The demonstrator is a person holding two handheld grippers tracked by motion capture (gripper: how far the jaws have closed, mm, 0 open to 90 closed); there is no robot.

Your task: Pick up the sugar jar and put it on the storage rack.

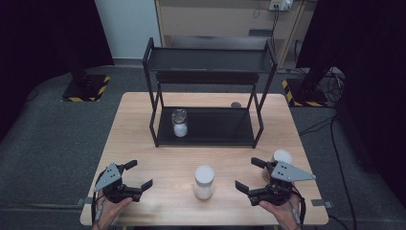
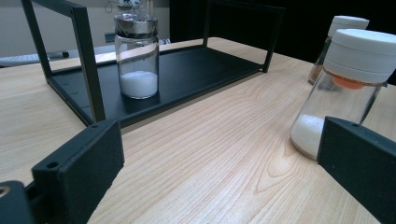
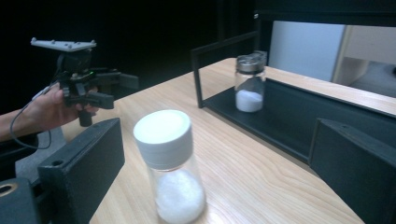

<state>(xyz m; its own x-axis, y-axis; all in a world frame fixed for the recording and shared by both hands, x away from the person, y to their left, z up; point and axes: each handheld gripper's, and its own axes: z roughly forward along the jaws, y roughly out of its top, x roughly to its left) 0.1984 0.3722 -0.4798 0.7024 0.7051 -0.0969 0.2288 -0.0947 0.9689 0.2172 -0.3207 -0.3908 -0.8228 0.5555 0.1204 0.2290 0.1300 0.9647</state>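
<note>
You hold the left gripper (image 1: 135,178) in the lower left of the high view and the right gripper (image 1: 250,175) in the lower right, both low over the wooden table (image 1: 143,143), and both have the jaws spread wide with nothing between them. The white-capped jar (image 1: 204,182) stands upright in the lower middle of that view, between the two grippers and apart from each. In the right gripper view it is in the lower middle, between the two black jaws but touching neither, a little blurred, and its base is cut by the bottom edge. In the left gripper view the right jaw covers part of its lower side. A second capped jar (image 1: 281,157) stands just behind your right gripper, which hides most of it; its content looks brownish but is hard to make out. On the lower shelf of the black rack (image 1: 206,125), at the left end, stands a metal-lidded jar (image 1: 179,122) with white powder.
</note>
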